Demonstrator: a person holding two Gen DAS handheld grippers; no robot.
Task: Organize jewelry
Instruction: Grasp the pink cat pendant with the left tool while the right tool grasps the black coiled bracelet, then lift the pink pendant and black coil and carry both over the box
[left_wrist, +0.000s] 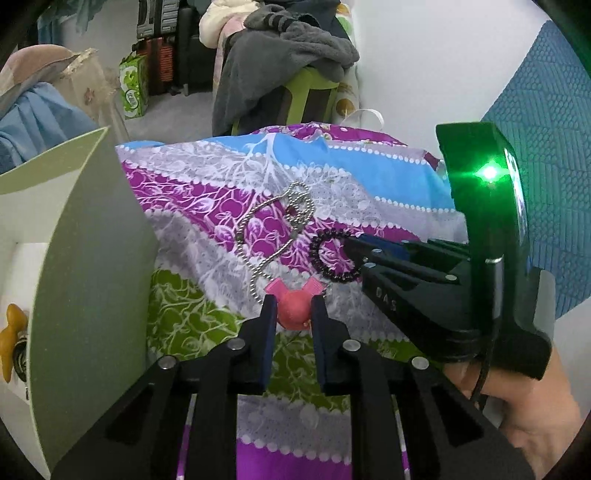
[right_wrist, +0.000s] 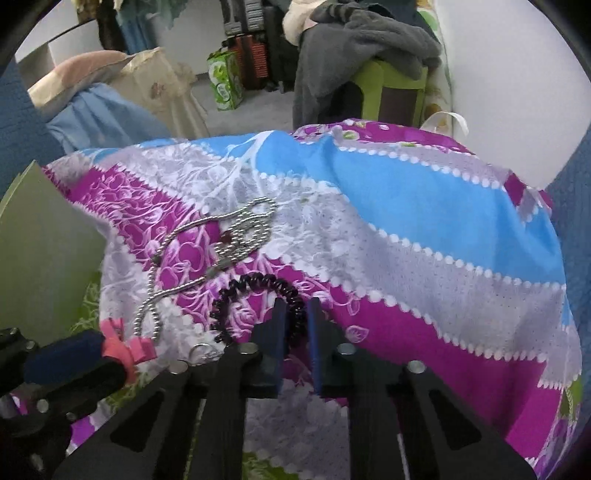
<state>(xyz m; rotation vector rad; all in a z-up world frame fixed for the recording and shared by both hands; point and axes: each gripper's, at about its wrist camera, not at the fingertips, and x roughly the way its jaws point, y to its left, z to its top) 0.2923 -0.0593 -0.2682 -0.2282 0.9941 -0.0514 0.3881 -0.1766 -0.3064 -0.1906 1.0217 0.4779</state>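
My left gripper (left_wrist: 293, 308) is shut on a pink bow-shaped pendant (left_wrist: 293, 312), which hangs on a silver ball chain (left_wrist: 273, 221) lying tangled on the patterned cloth. A dark beaded bracelet (left_wrist: 332, 254) lies just right of the chain. My right gripper (right_wrist: 295, 314) has its jaws around the near side of that bracelet (right_wrist: 255, 291), narrowly parted, with the beads between the pads. In the right wrist view the pendant (right_wrist: 125, 345) and the left gripper's fingers (right_wrist: 62, 360) sit at lower left, and the chain (right_wrist: 207, 251) runs up from them.
A white and green open box (left_wrist: 85, 258) stands at the left, with a yellow object (left_wrist: 13, 332) inside. The colourful cloth (right_wrist: 424, 240) covers a raised surface. A green stool with grey clothes (left_wrist: 295, 66) stands behind. A small metal ring (right_wrist: 201, 350) lies near the bracelet.
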